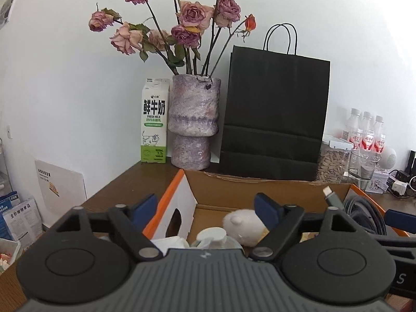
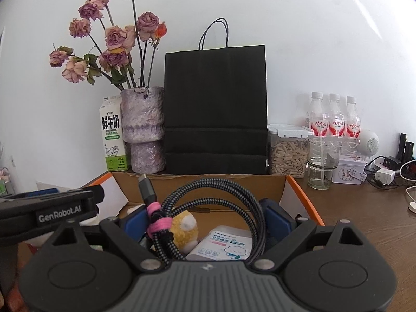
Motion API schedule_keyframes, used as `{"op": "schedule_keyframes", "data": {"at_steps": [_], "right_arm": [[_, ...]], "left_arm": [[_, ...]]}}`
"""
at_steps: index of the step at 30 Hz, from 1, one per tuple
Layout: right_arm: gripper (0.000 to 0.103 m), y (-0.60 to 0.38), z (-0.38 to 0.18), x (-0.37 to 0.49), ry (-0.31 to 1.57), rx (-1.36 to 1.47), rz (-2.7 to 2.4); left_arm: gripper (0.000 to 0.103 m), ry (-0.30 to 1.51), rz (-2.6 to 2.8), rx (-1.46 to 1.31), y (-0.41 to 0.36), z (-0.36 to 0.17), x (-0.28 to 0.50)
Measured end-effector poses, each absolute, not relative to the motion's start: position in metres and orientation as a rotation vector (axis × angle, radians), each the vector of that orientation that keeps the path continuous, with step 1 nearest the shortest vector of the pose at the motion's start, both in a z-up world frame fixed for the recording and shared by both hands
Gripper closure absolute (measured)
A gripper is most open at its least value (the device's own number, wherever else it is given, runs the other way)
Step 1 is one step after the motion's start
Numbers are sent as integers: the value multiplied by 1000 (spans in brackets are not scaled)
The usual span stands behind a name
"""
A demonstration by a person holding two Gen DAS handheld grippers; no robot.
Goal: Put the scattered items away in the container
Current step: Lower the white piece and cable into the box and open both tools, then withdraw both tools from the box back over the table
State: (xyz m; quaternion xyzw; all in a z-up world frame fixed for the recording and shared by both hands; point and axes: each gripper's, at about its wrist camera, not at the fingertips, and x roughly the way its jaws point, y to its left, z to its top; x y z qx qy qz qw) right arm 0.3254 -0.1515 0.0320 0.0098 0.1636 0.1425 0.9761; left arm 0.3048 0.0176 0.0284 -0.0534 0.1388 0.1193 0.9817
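Left wrist view. Left gripper (image 1: 205, 209): jaws wide apart, nothing between the pads, poised over the open cardboard box (image 1: 260, 189), likely because its load is already in. Inside the box, below the jaws: white plush toy (image 1: 240, 222) and a white-capped bottle (image 1: 212, 235), lying loose on the floor. Box stands on the brown table (image 1: 135, 182), in front of the black paper bag (image 1: 275, 114), purple vase (image 1: 192, 122) and milk carton (image 1: 154, 119).

Right wrist view. Right gripper (image 2: 205, 221): pads closed against a coiled braided USB cable (image 2: 208, 197), bound with a pink tie (image 2: 158, 221) so the loops stay together. Coil hangs over the box interior, above a yellow plush toy (image 2: 186, 230) and tissue packet (image 2: 225, 244); judged ready for release. Left gripper's side enters at left.
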Motion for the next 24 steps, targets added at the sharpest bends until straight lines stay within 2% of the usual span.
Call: {"op": "schedule_keyframes", "data": {"at_steps": [1,2,3,24], "right_arm": [[4,-154,34,324,320,31,286],[1,-157,35,322,308,45,283],[0,-159,37,321,297,55,280],[0,-161,47,300,246,32,246]], "left_arm": [[11,265,239,-117,19,31,302],[1,248,246,-129,21,33,299],[0,229,249,-138,22,34,296],[0,127,196,-174,19,43,274]]}}
